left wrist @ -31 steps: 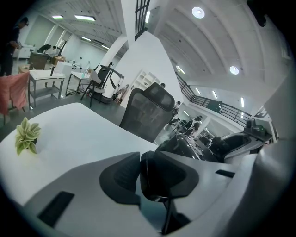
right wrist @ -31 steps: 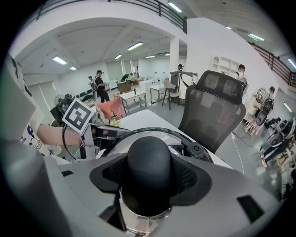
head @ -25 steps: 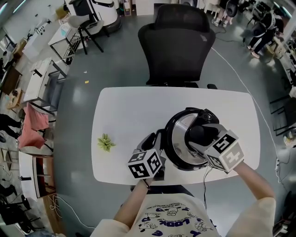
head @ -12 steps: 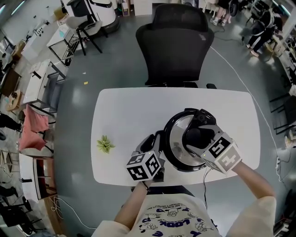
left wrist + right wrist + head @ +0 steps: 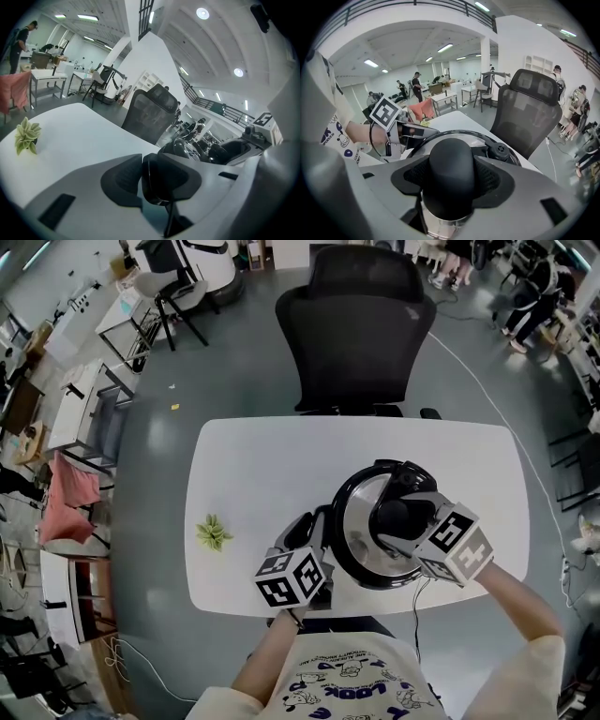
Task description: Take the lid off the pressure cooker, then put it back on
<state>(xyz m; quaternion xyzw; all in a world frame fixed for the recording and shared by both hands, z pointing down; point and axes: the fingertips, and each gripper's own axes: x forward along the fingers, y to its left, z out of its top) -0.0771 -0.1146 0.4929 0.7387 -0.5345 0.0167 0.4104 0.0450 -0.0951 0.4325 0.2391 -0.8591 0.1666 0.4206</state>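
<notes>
Nearest the lower edge of the head view, the left gripper [image 5: 315,527] pinches the black side handle [image 5: 158,180] of the pressure cooker [image 5: 349,554], its pads pressed on either side of it. Just to the right, the right gripper [image 5: 401,518] clamps the rounded black knob [image 5: 451,171] on top of the lid [image 5: 361,507], one pad on each flank. The lid sits on the cooker, lower right of centre. The cooker stands on a white table [image 5: 262,460] with rounded corners. A small green plant [image 5: 214,530] lies well apart from it, near the table's left edge. Past the far edge, a black office chair [image 5: 356,334] faces the table on a grey floor [image 5: 225,362]. Farther off, desks [image 5: 80,413] and a pink cloth [image 5: 67,495] line the left edge, and people [image 5: 530,296] stand in the upper right corner.

Against a second ago, the left gripper, cooker and plant keep their places. The right gripper's marker cube [image 5: 457,545] has turned slightly, with the knob still gripped and the lid still down
</notes>
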